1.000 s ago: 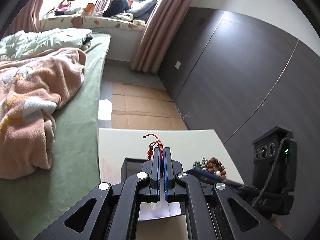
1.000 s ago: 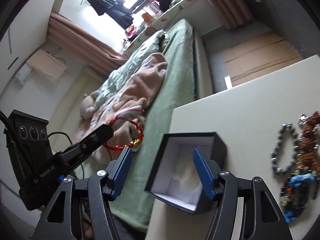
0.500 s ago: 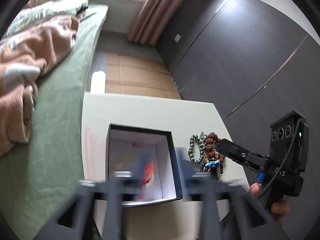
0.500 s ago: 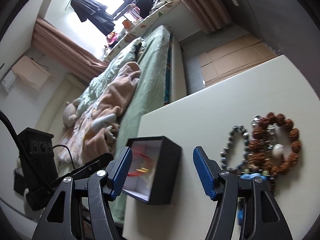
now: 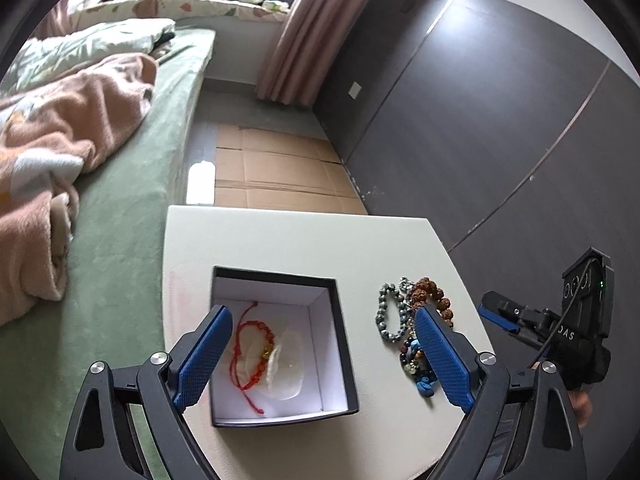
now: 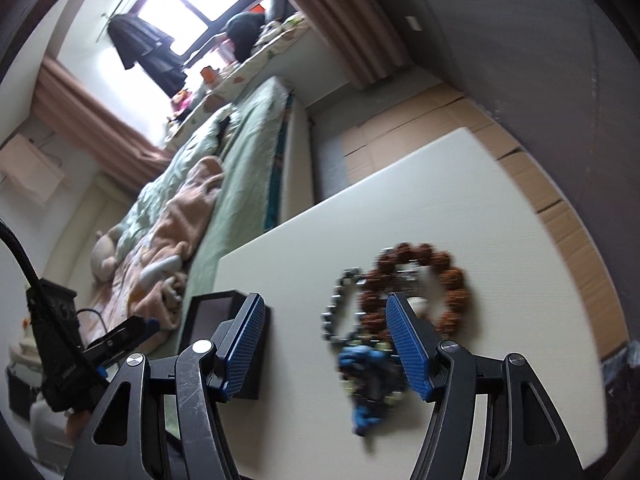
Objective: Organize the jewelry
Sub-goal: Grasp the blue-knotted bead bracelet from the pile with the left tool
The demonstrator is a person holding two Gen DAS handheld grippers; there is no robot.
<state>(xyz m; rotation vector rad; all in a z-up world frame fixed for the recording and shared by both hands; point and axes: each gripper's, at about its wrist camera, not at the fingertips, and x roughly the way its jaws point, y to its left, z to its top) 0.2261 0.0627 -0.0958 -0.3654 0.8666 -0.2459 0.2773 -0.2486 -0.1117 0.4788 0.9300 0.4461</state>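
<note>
Standing wide apart with nothing between its pads, the left gripper [image 5: 322, 354] has just been opening above the black box [image 5: 340, 340], and the red cord bracelet [image 5: 252, 344] it carried now lies loose on the white lining inside, beside a pale translucent piece I cannot identify. So one item looks put away. The right gripper [image 6: 324, 344] hangs partly spread and empty over the heap of remaining jewelry on the white tabletop [image 6: 460, 200]; none of its pads presses on anything, though the motion blur in that view makes fine contact hard to judge. Under and just ahead of its fingers lie a brown seed-bead bracelet [image 6: 424, 280], a grey bead bracelet [image 6: 340, 308] touching it on the box side, and a tangle of blue cord and small mixed beads [image 6: 368, 380] nearest the camera; a silvery piece seems to sit within the brown ring, but it is too smeared to name. The pile rests just beside the box, apart from its wall. By my reading the job is early: one bracelet stored, at least three pieces left on the table, and the right hand appears placed to take the next one. Beyond the table are a bed with a pink blanket [image 5: 60, 132] and cardboard on the floor [image 5: 280, 172].
</note>
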